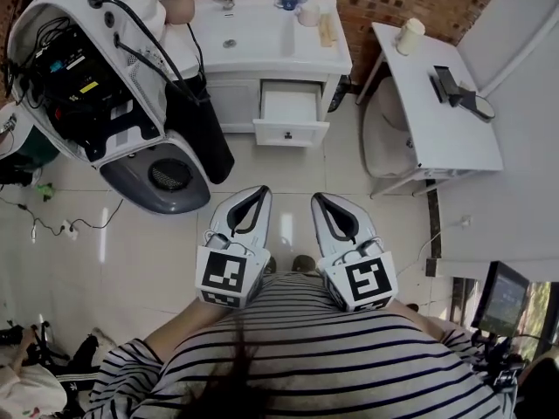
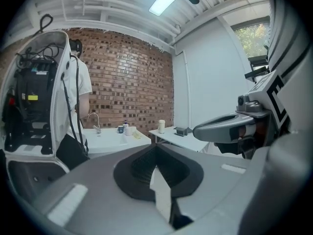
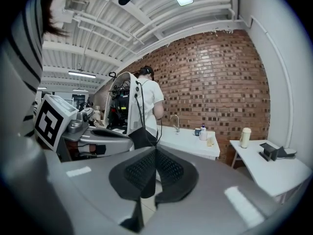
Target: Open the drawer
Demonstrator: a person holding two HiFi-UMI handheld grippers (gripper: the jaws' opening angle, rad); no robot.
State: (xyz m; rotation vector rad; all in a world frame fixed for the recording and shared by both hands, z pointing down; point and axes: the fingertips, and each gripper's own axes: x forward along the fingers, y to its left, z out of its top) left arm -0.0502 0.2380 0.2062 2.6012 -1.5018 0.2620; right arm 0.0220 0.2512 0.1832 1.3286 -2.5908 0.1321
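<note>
- Your left claw (image 1: 254,192) and right claw (image 1: 322,200) are both pinched shut on nothing, side by side.
- Open floor (image 1: 288,168) lies ahead of them.
- The drawer (image 1: 291,112) stands pulled out of the sink cabinet (image 1: 231,94), showing only its white bottom.

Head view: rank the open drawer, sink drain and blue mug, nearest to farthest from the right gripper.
1. open drawer: pulled out of the vanity front, straight ahead of the right gripper and slightly to its left.
2. sink drain: in the basin, mid-counter, further left.
3. blue mug: at the counter's back edge, by the brick wall.
</note>
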